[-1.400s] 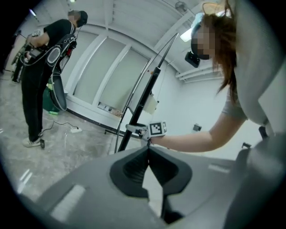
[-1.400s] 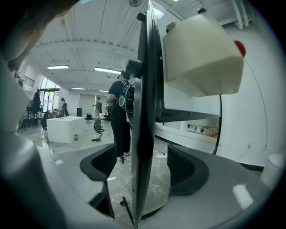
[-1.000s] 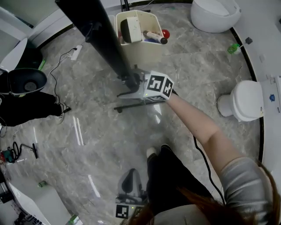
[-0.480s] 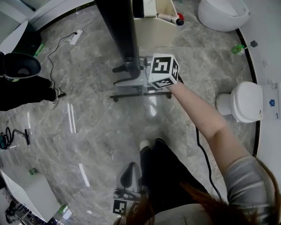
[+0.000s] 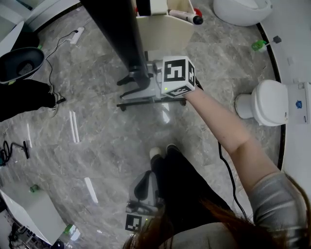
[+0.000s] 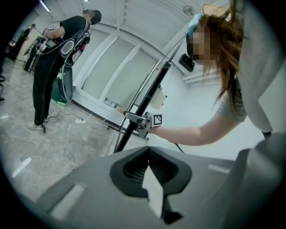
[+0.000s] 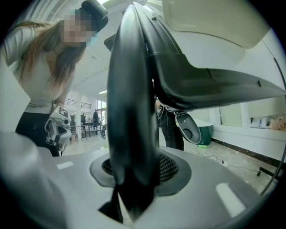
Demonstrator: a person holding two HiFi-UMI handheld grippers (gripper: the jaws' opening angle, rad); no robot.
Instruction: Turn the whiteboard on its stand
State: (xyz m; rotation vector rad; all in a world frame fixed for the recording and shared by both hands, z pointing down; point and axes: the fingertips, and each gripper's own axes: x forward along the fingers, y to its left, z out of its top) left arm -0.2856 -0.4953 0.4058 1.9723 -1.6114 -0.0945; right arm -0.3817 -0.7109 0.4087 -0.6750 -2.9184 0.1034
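Two grippers: the right gripper (image 5: pixel 140 82) has just been closing and pinches the whiteboard (image 5: pixel 114 34) edge; the left gripper (image 6: pixel 148 154), pressed together, holds nothing.

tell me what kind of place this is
Probably a showroom or test hall: a toilet and another white fixture stand on an open polished stone floor, near a whiteboard.

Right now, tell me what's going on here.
A person works a gripper in each hand. The right gripper has just been closing its jaws on the dark edge of the whiteboard, low down above the feet of the stand. The left gripper hangs shut and empty by the person's legs.
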